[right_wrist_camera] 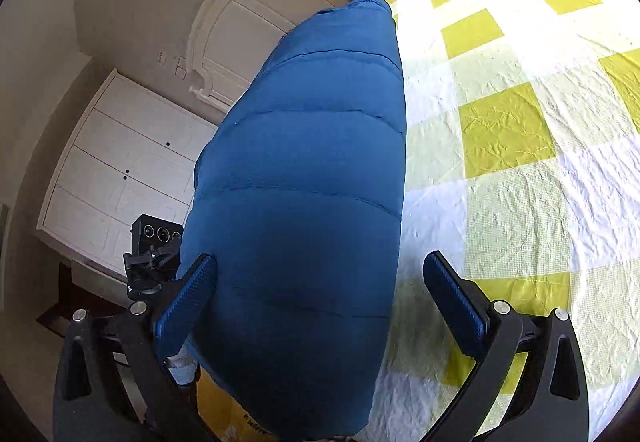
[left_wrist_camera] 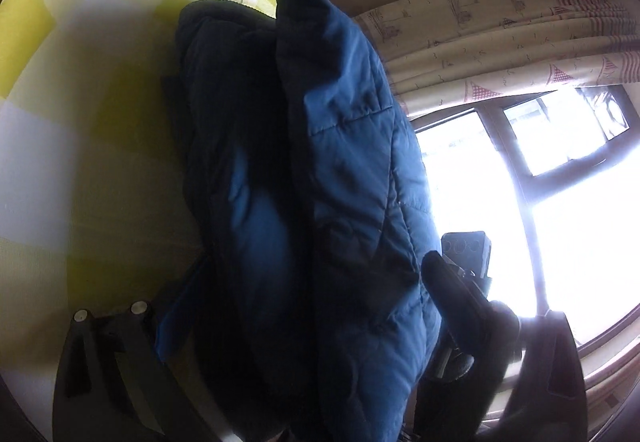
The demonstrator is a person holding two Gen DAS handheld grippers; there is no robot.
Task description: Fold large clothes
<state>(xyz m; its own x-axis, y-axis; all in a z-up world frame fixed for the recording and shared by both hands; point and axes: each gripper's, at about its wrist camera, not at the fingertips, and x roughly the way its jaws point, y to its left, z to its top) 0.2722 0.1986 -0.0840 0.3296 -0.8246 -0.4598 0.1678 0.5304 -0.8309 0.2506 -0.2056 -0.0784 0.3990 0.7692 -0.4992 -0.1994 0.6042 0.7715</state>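
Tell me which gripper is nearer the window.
Right. The right gripper sits on the window side of the blue jacket, seen against the glass from the left wrist; the left gripper is on the jacket's other side, toward the white cabinet.

Blue padded jacket (right_wrist_camera: 304, 202) fills the gap btw the wide-open jaws of right hand-held gripper (right_wrist_camera: 320, 282), blocking way fwd. Free room on its right, over checked bed (right_wrist_camera: 520, 122). On left, other hand-held gripper (right_wrist_camera: 154, 262) is near
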